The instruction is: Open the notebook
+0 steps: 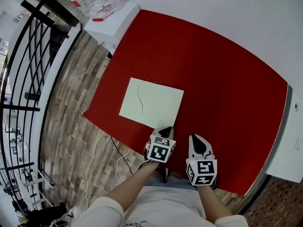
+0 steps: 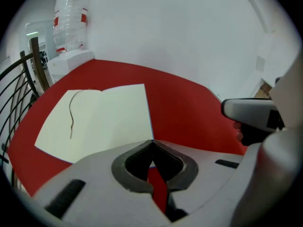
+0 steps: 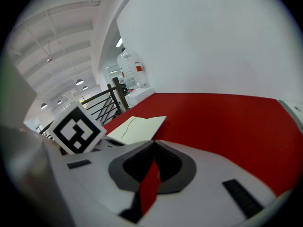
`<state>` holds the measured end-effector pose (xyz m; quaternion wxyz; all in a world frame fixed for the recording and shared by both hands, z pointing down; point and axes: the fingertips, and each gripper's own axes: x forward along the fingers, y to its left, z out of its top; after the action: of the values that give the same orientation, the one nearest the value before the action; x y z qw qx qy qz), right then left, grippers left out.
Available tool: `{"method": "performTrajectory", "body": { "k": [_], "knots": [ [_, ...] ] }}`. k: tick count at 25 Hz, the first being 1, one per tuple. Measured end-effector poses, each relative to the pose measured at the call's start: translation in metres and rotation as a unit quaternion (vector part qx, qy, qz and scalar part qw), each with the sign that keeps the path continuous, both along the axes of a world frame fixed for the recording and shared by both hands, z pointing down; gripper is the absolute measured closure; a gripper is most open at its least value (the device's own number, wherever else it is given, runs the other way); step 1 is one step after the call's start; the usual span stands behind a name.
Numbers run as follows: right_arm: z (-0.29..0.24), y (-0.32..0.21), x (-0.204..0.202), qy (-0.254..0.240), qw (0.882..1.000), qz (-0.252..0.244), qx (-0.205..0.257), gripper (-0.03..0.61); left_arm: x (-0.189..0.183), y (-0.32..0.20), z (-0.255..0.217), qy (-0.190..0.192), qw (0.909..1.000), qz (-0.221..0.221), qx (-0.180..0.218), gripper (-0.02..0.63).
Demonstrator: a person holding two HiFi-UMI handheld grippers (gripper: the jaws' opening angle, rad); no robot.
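The cream notebook (image 1: 149,100) lies flat on the red table top (image 1: 222,74), a thin dark ribbon curling across it. My left gripper (image 1: 165,129) sits at the notebook's near right corner. In the left gripper view the jaws (image 2: 152,142) meet tip to tip exactly at that corner of the notebook (image 2: 104,117), apparently pinching it. My right gripper (image 1: 195,137) hovers beside it over bare red surface, shut with nothing in it (image 3: 153,144). From that side the notebook (image 3: 137,126) shows ahead to the left.
A white stand (image 1: 113,22) with a clear water bottle (image 1: 97,1) is at the table's far left corner. A black railing (image 1: 23,79) runs along the left, over wood flooring with loose cables (image 1: 102,150). A white wall borders the far side.
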<state>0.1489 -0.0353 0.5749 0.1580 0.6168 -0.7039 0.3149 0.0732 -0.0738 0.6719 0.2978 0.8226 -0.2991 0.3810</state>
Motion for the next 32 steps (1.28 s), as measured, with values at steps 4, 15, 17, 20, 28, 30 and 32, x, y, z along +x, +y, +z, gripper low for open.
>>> {"method": "performTrajectory", "body": {
  "k": [4, 15, 17, 20, 28, 30, 32],
  "knots": [
    [-0.019, 0.004, -0.006, 0.013, 1.0, -0.018, 0.008, 0.571, -0.012, 0.002, -0.04, 0.026, 0.9993, -0.01, 0.024, 0.607],
    [-0.069, 0.011, -0.053, 0.011, 0.998, -0.059, 0.034, 0.571, -0.072, 0.038, -0.135, 0.097, 0.9889, -0.069, 0.09, 0.607],
    [-0.077, 0.012, -0.064, 0.013, 0.997, -0.067, 0.036, 0.571, -0.095, 0.038, -0.151, 0.107, 0.9824, -0.106, 0.11, 0.607],
    [-0.086, 0.014, -0.082, 0.008, 0.997, -0.074, 0.031, 0.571, -0.131, 0.039, -0.166, 0.106, 0.9729, -0.149, 0.142, 0.607],
    [-0.102, 0.012, -0.135, -0.007, 0.993, -0.113, 0.035, 0.571, -0.172, 0.038, -0.184, 0.107, 0.9622, -0.187, 0.167, 0.607],
    [-0.103, 0.008, -0.145, -0.012, 0.992, -0.121, 0.035, 0.571, -0.175, 0.034, -0.187, 0.107, 0.9616, -0.183, 0.174, 0.607],
    [-0.103, 0.005, -0.15, -0.012, 0.992, -0.126, 0.031, 0.571, -0.176, 0.032, -0.19, 0.106, 0.9619, -0.179, 0.178, 0.607]
  ]
}}
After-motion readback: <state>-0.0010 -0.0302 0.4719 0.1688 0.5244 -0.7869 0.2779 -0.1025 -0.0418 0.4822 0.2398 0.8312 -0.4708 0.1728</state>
